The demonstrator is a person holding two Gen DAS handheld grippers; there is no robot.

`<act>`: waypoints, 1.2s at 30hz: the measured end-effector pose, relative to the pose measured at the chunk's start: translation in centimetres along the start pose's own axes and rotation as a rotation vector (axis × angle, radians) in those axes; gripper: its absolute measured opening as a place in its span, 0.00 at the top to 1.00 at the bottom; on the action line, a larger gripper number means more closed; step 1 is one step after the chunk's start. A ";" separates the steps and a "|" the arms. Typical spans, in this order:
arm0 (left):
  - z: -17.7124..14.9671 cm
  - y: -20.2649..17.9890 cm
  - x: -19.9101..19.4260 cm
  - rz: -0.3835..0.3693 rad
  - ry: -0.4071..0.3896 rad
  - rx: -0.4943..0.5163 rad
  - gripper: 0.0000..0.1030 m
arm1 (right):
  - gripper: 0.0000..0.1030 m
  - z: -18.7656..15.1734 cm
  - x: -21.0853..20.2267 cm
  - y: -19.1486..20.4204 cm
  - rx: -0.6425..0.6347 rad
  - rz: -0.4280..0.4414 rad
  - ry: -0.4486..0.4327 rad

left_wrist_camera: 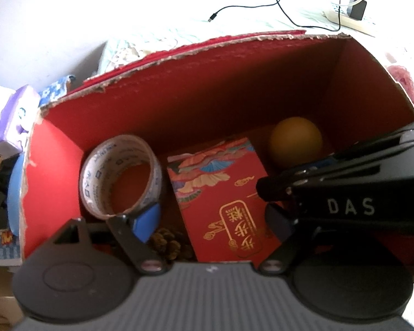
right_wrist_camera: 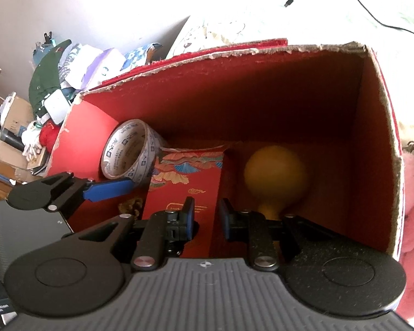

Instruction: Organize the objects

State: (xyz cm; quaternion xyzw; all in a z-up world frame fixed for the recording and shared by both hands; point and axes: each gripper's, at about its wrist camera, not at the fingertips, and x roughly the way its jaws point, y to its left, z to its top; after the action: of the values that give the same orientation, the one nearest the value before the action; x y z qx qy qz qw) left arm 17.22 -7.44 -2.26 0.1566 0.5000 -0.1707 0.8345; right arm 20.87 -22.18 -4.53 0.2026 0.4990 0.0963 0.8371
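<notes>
Left wrist: right claw (left_wrist_camera: 265, 193) over red packet (left_wrist_camera: 223, 193)

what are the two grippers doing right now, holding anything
left gripper: open wide over the red gift box, holding nothing
right gripper: jaws narrowly apart, nothing between them

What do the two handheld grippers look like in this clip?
Both match: a ribbed grey body, round black discs at either side, black linkage arms with silver pivot pins, and fingers faced with blue pads. The left gripper shows this in its own view; the right gripper likewise. White letters "DAS" mark the right gripper's black side. No hands, sleeves or gripper cables show.
</notes>
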 end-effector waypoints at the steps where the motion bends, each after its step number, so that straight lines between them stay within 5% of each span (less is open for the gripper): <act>1: 0.0 0.0 0.0 0.001 0.000 0.000 0.16 | 0.78 0.0 0.0 0.0 0.000 -0.002 -0.004; 36: -0.1 0.1 -0.1 0.012 0.003 -0.014 0.16 | 0.78 -0.3 -0.6 0.3 -0.006 -0.101 -0.071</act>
State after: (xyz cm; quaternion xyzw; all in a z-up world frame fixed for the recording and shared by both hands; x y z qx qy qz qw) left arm 17.10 -7.30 -2.24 0.1537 0.5014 -0.1620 0.8359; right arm 20.35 -22.02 -4.03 0.1777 0.4783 0.0483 0.8587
